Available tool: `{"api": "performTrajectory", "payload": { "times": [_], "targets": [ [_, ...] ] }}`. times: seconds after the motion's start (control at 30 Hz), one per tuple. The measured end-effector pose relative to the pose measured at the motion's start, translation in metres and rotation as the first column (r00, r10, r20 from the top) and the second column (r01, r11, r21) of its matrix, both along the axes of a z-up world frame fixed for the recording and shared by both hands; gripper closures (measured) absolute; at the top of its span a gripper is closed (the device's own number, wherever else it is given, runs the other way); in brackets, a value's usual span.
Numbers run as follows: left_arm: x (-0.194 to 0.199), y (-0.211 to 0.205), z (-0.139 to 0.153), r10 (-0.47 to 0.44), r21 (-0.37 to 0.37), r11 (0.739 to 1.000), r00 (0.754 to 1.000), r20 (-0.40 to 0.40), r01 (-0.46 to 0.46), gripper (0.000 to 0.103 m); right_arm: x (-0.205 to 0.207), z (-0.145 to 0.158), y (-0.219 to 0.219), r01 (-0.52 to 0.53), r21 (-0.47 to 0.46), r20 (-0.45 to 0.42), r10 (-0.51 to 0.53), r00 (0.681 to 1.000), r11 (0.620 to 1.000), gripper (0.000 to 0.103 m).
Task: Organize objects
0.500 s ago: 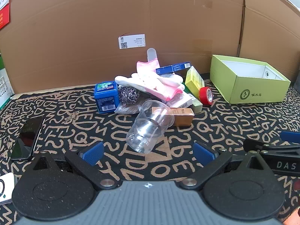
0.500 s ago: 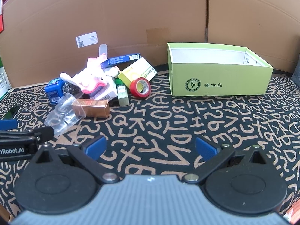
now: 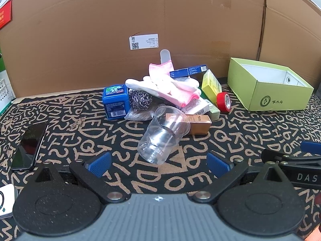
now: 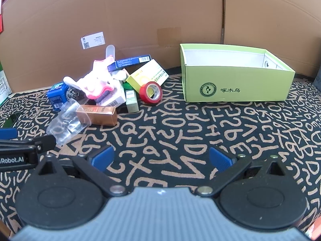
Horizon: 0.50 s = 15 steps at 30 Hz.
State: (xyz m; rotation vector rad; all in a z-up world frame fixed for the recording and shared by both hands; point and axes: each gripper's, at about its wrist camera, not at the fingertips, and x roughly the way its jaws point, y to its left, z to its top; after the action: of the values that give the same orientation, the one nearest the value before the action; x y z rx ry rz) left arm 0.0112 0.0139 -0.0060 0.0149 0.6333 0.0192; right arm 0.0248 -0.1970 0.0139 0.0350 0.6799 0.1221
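The surface [image 4: 180, 124] wears a black cloth patterned with tan letters. The box [image 4: 236, 88] is lime green outside, white inside. The tape roll [image 4: 150, 92] is red, the tin [image 3: 116, 102] blue, the carton [image 3: 197, 123] copper, the gloves [image 3: 170, 88] pink and white, the scrubber [image 3: 140, 100] silvery, the cup [image 3: 163, 138] clear. Both claws have blue pads [image 3: 100, 163].

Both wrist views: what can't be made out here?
- Green box floor: hidden by its front wall, both views.
- Pile under the pink gloves: covered, items unidentifiable.
- Cardboard label: print too small.
- Phone: right wrist view cuts it off at the left edge.
- White device: cropped, left wrist view.
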Motion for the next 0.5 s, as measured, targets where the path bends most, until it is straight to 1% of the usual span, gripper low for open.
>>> {"api": "performTrajectory", "payload": {
  "times": [0.5],
  "targets": [
    [0.014, 0.004, -0.008, 0.004, -0.016, 1.0, 1.0, -0.03, -0.004, 0.0, 0.015, -0.009, 0.005, -0.013, -0.007, -0.036, 0.013, 0.999, 1.0, 0.0]
  ]
}}
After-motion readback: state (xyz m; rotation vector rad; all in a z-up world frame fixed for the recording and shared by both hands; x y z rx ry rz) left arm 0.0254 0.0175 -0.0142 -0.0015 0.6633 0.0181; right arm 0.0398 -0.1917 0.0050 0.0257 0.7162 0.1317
